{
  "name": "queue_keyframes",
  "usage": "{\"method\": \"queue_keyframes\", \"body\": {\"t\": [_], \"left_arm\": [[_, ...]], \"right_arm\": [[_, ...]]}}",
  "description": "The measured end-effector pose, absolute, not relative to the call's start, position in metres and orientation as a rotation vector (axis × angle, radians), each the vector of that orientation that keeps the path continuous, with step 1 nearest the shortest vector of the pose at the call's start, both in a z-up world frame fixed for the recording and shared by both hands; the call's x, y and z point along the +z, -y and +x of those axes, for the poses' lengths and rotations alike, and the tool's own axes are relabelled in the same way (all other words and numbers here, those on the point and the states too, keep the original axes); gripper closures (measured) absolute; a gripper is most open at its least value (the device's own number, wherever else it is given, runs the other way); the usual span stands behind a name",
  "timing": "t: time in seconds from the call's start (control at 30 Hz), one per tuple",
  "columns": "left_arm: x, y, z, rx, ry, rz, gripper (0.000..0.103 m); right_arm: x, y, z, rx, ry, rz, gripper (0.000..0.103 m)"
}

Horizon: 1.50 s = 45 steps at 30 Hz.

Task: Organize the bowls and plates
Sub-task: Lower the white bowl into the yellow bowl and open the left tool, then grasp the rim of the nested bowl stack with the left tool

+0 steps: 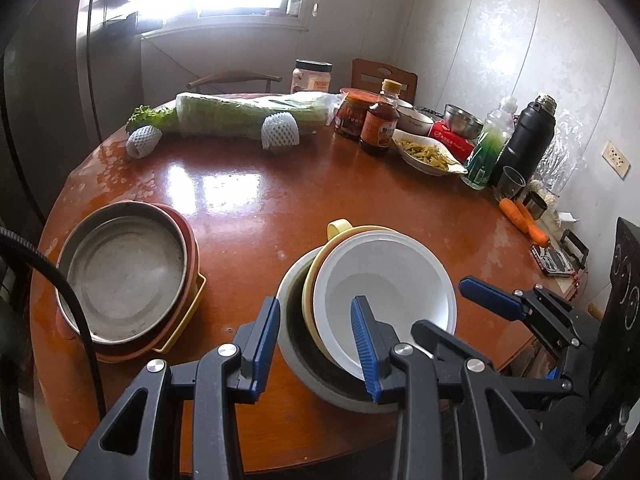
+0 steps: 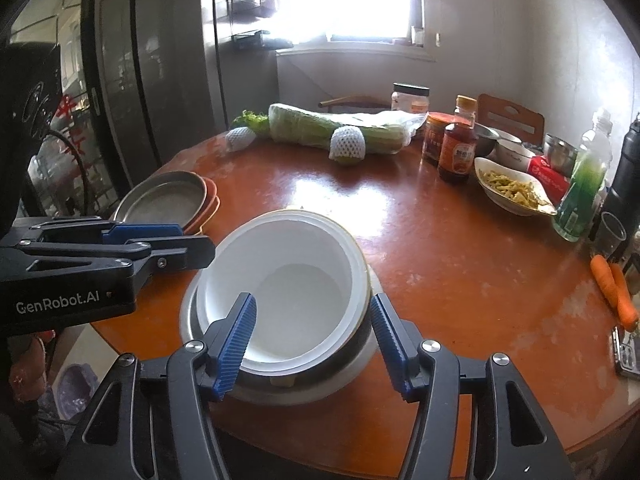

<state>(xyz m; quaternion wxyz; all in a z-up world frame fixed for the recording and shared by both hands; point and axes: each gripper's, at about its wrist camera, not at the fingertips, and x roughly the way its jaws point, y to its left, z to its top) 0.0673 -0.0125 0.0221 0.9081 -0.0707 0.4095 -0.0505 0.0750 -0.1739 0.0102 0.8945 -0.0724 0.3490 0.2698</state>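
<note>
White bowl (image 2: 296, 288) sat nested on top of a stack: yellow bowl (image 1: 340, 229) under it, both tilted inside a grey outer bowl (image 1: 288, 344), near the front edge of the round bench (image 1: 248, 208). Right gripper (image 2: 312, 340) straddled the white bowl's near rim, one blue pad inside, one outside past the stack; pads clear of the rim, so released, nothing grasped. Left gripper (image 1: 320, 344) had one pad inside the white bowl and one outside the grey bowl's left wall; the gap looked wide in its own view, yet it probably sat near its narrowest, and I couldn't tell whether it pinched anything.

Left wrist view alone showed the yellow bowl's handle and the tilt of the stack; right wrist view hid the yellow bowl to a thin rim line. Right view showed the left gripper (image 2: 148, 234) side-on, pads close together.

Second stack, steel plate (image 1: 124, 276) over reddish and yellow plates, sat well apart at the bench's left edge. Far side: wrapped cabbage (image 1: 248, 116), sauce bottles (image 1: 378, 124), dish of food (image 1: 428, 154), carrots (image 1: 524, 218).
</note>
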Motion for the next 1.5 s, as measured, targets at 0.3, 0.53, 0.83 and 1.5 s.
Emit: {"method": "queue_keyframes", "body": {"t": [0.3,0.53,0.83,1.5], "left_arm": [[0.039,0.012,0.052,-0.091,-0.771,-0.127,0.049],[0.036,0.006,0.05,-0.093,-0.784,-0.141,0.041],[0.022,0.002,0.053,-0.094,-0.819,-0.159,0.036],[0.005,0.006,0.066,-0.122,-0.856,-0.182,0.028]], "right_arm": [[0.031,0.19,0.068,0.529,-0.662,-0.117,0.034],[0.035,0.199,0.067,0.5,-0.652,-0.116,0.029],[0.018,0.199,0.076,0.474,-0.704,-0.114,0.028],[0.002,0.195,0.085,0.471,-0.733,-0.116,0.027]]}}
